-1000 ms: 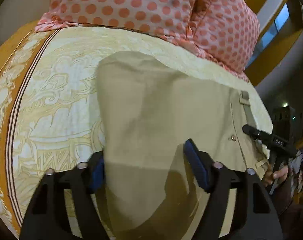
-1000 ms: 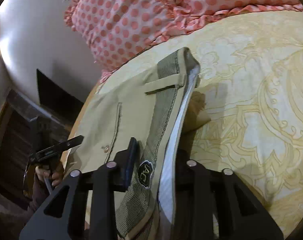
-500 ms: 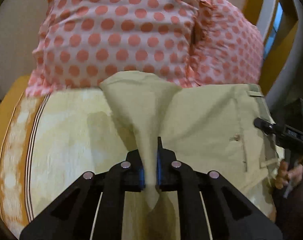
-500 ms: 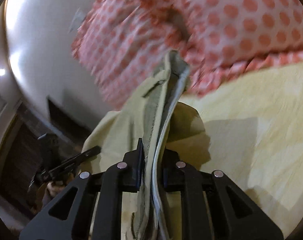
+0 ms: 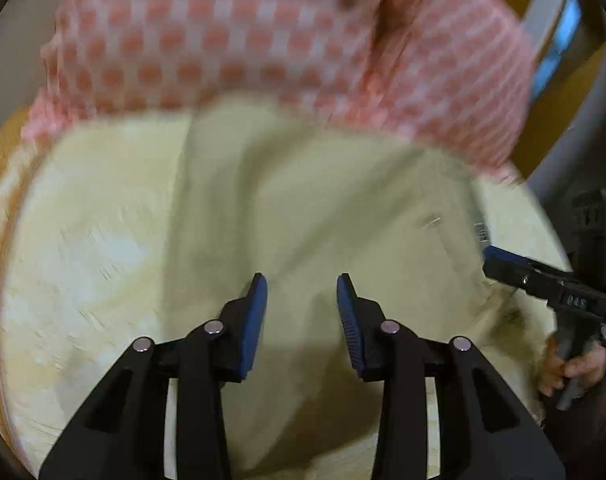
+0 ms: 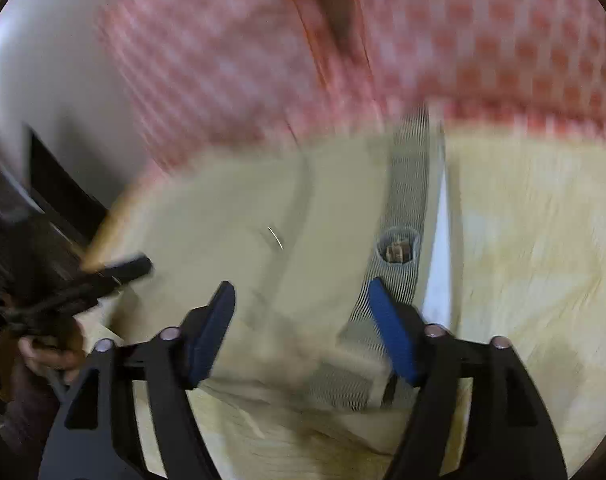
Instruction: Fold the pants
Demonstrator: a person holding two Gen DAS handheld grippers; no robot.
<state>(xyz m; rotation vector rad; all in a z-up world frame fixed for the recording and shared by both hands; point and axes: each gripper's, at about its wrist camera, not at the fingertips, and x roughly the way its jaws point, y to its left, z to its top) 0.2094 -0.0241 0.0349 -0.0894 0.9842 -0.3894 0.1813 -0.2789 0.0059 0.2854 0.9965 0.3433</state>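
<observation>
1. Both hand-held grippers have let go since half a second ago, when each was pinched on a lifted fold of the pants; the cloth now lies flat on the bed.
2. Left hand-held gripper [image 5: 302, 294]: blue pads [image 5: 255, 320] apart, nothing between them, hovering over the khaki pants [image 5: 303, 208], which spread ahead of it.
3. Right hand-held gripper [image 6: 301, 296]: fingers wide apart above the pants [image 6: 239, 216], the striped inner waistband [image 6: 407, 184] running just ahead of its right pad.
4. Beyond the pants, polka-dot pillows [image 5: 263, 32] lie blurred; yellow bedsheet [image 6: 535, 232] shows to the right.
</observation>
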